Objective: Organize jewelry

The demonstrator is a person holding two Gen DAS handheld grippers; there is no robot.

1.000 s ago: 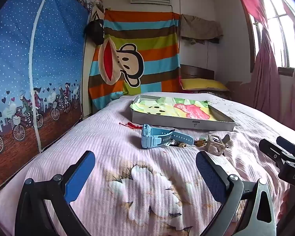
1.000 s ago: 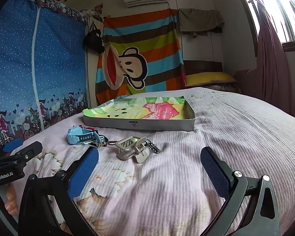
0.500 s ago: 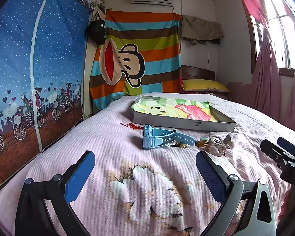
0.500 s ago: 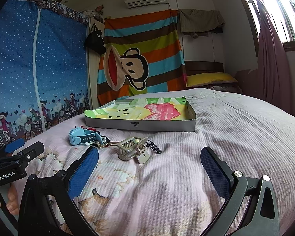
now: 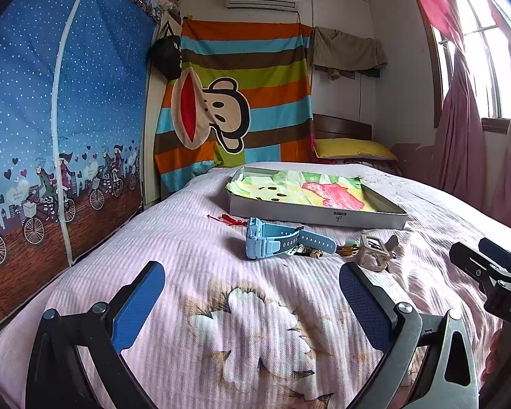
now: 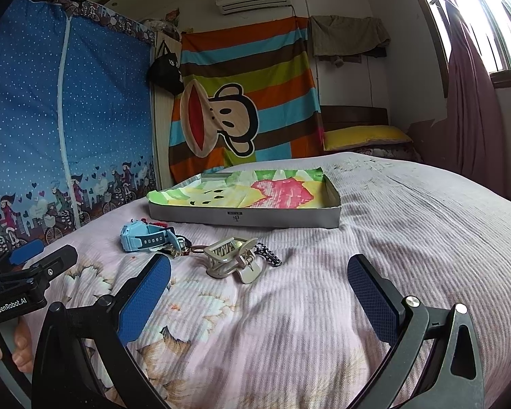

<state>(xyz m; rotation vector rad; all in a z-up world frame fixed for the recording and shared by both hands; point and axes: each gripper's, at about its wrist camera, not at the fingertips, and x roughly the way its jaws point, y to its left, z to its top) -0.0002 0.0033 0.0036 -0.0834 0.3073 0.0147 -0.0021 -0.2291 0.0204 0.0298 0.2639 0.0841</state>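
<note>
With both our left gripper (image 5: pixel 252 301) and right gripper (image 6: pixel 259 293) spread wide and empty, we judge sorting unstarted: the blue watch (image 5: pixel 272 242) and hair claw (image 6: pixel 230 257) lie on the bed (image 6: pixel 391 238) before the lined tray (image 6: pixel 245 218), awaiting a first reach.

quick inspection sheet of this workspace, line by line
surface: pink bedspread, wrinkled, flower print near the grippers
job's things: blue watch, hair claw clip, red cord and small chains lie loose in front of the tray; tray holds only its colourful liner
clutter: nothing seen
grippers: left gripper and right gripper both hover above the bedspread, jaws wide apart, holding nothing
cables: nothing seen
surroundings: monkey cloth, yellow pillow, curtained window
</note>
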